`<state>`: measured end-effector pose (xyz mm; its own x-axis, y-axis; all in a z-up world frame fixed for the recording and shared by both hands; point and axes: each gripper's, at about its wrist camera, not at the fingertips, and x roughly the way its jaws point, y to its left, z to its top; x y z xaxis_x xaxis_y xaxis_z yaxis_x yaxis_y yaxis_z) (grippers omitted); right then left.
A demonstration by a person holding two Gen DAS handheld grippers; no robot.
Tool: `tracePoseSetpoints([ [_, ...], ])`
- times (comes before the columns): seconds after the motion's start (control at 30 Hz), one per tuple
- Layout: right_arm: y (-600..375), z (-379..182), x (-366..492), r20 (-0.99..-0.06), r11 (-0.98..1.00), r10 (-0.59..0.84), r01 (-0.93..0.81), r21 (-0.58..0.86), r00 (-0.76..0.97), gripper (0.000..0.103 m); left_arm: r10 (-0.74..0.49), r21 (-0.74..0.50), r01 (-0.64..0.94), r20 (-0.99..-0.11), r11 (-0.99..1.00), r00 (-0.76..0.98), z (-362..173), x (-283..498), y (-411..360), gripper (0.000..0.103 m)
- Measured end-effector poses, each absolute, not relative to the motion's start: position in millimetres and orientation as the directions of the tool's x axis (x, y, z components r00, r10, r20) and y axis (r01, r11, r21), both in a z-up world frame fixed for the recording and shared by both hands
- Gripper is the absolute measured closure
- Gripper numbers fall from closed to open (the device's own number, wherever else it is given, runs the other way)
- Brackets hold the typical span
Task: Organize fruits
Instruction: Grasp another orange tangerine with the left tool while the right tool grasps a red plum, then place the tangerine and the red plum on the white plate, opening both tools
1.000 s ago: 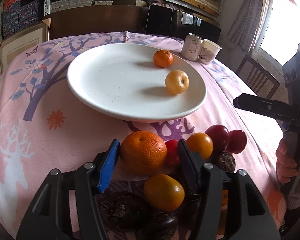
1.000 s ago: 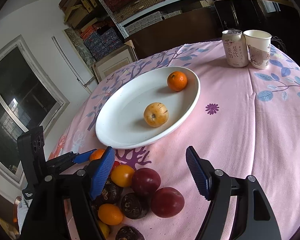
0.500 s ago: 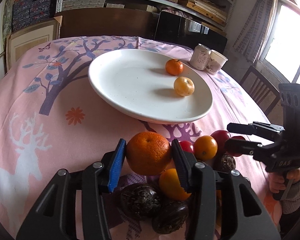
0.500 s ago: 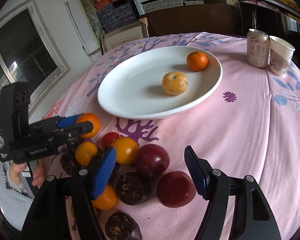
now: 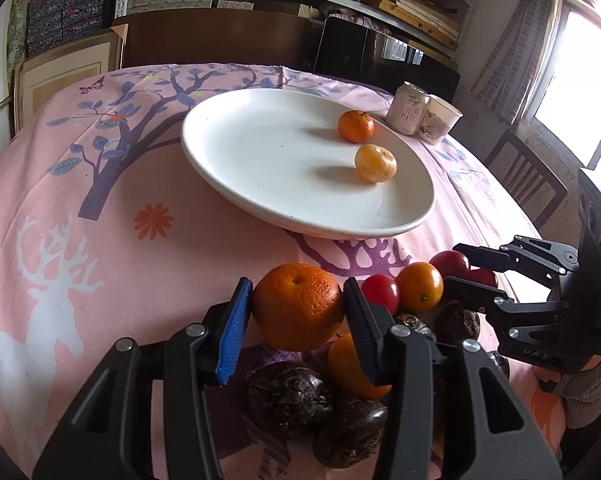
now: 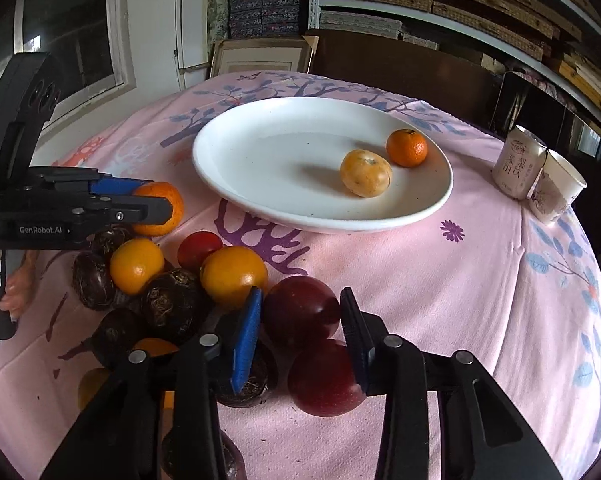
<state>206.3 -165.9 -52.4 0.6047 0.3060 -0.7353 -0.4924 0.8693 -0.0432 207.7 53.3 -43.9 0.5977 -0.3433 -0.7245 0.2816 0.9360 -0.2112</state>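
My left gripper (image 5: 296, 306) is shut on a large orange (image 5: 298, 306) and holds it just above the fruit pile; both also show in the right wrist view (image 6: 156, 208). My right gripper (image 6: 300, 312) is shut on a dark red plum (image 6: 302, 310) at the pile's right side. A white plate (image 5: 260, 168) holds a small mandarin (image 5: 355, 126) and a yellow fruit (image 5: 375, 163). The pile has oranges (image 6: 234, 272), red plums (image 6: 324, 380) and dark wrinkled passion fruits (image 6: 172, 304) on the pink cloth.
A drink can (image 6: 516, 166) and a paper cup (image 6: 554, 186) stand at the far right of the table. A wooden chair (image 5: 528, 180) stands by the window. Shelves and boxes line the back wall.
My right gripper has moved in over the pile and closed on the dark red plum. My left gripper has closed on the large orange and lifted it slightly.
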Motion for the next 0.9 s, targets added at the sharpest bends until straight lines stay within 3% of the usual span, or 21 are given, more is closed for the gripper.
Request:
tracePoseSetpoints([
  [0.2,-185.4,-43.6,216.3,-0.724,0.894,0.350,-0.443,0.069,0.594,0.064,-0.345,-0.222,0.269,-0.708,0.937,0.617,-40.0,205.4,58.9,0.057],
  [0.57,-217.1,-15.1,231.1,-0.607,0.862,0.506,-0.383,0.331,0.613,0.065,-0.359,-0.226,0.282,-0.658,0.933,0.662,-7.9,218.3,49.6,0.057],
  [0.77,-184.6,-6.7,272.1,-0.615,0.855,0.517,-0.390,0.342,0.595,0.064,-0.312,-0.201,0.241,-0.679,0.949,0.664,-10.3,260.8,34.9,0.056],
  [0.83,-176.1,-11.8,283.2,-0.611,0.849,0.528,-0.385,0.361,0.591,0.062,-0.319,-0.221,0.229,-0.675,0.948,0.666,-15.2,266.1,40.3,0.050],
  [0.9,-177.9,-16.8,285.5,-0.602,0.849,0.528,-0.376,0.371,0.599,0.052,-0.334,-0.245,0.227,-0.663,0.943,0.670,-15.6,265.3,48.0,0.035],
])
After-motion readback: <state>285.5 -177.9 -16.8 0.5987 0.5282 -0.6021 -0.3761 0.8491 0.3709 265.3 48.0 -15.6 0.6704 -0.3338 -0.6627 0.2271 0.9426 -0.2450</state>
